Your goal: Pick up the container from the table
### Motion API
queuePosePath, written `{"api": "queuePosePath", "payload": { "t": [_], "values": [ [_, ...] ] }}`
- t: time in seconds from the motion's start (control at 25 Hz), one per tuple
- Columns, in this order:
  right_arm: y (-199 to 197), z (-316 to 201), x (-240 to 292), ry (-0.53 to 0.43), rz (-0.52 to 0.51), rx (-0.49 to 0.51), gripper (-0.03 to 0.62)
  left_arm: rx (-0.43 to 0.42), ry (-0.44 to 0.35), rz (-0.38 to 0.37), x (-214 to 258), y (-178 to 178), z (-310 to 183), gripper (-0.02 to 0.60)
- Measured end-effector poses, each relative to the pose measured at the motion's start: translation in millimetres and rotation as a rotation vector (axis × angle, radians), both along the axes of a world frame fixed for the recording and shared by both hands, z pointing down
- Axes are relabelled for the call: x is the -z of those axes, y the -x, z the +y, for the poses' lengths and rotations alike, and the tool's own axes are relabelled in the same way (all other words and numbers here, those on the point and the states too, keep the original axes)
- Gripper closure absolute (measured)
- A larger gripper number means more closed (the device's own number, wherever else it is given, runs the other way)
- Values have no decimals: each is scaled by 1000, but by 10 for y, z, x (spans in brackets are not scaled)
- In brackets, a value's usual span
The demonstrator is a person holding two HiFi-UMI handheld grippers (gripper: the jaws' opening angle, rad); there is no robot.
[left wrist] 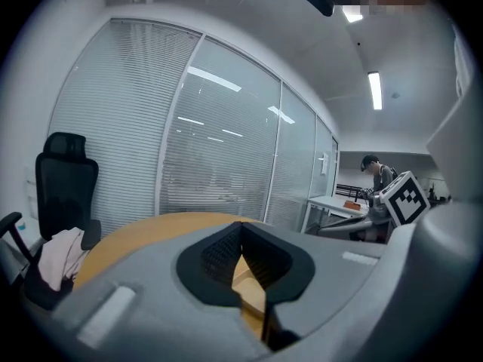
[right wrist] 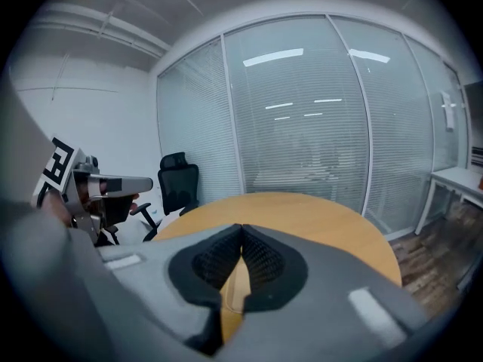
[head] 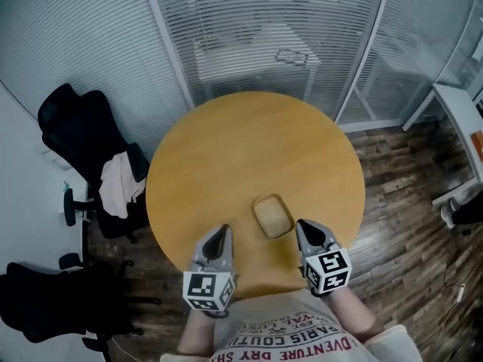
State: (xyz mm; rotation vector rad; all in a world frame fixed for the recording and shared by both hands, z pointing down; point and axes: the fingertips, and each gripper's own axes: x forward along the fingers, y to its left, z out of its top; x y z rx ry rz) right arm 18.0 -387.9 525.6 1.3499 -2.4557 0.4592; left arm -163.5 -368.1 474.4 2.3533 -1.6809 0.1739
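Note:
A small tan rectangular container (head: 272, 216) lies on the round wooden table (head: 249, 149), close to the near edge. My left gripper (head: 222, 231) hovers over the table edge just left of the container, apart from it, its jaws shut and empty. My right gripper (head: 303, 225) is just right of the container, also shut with nothing between its pads. In the left gripper view the left gripper (left wrist: 241, 228) has its dark pads meeting at the tips over the tabletop. The right gripper view shows the right gripper (right wrist: 241, 231) the same way.
Two black office chairs stand left of the table, one (head: 79, 127) with pale cloth (head: 121, 183) on it, another (head: 45, 308) nearer. Glass walls with blinds (head: 256, 36) close the back. A white desk (head: 460, 119) is at the right. A person (left wrist: 375, 173) stands far off.

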Motion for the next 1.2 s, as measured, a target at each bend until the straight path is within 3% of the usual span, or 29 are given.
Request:
{"api": "queuePosePath", "payload": {
  "t": [0.2, 0.52, 0.56, 0.6, 0.88, 1.2],
  "values": [
    [117, -334, -373, 83, 65, 0, 591, -56, 60, 14, -249, 75, -347, 575],
    [-83, -583, -1143, 211, 173, -2, 590, -84, 125, 32, -585, -103, -559, 575],
    [-80, -621, -1235, 231, 173, 6, 530, -84, 132, 32, -637, -115, -588, 575],
    [-68, -656, -1324, 251, 171, 18, 487, -79, 139, 31, -692, -117, -614, 575],
    [-44, -853, -1907, 383, 227, 106, 487, -5, 222, -22, -1071, -130, -619, 575],
    [68, -994, -2365, 491, 330, 214, 487, 61, 293, -11, -1314, -32, -601, 575]
  ]
}}
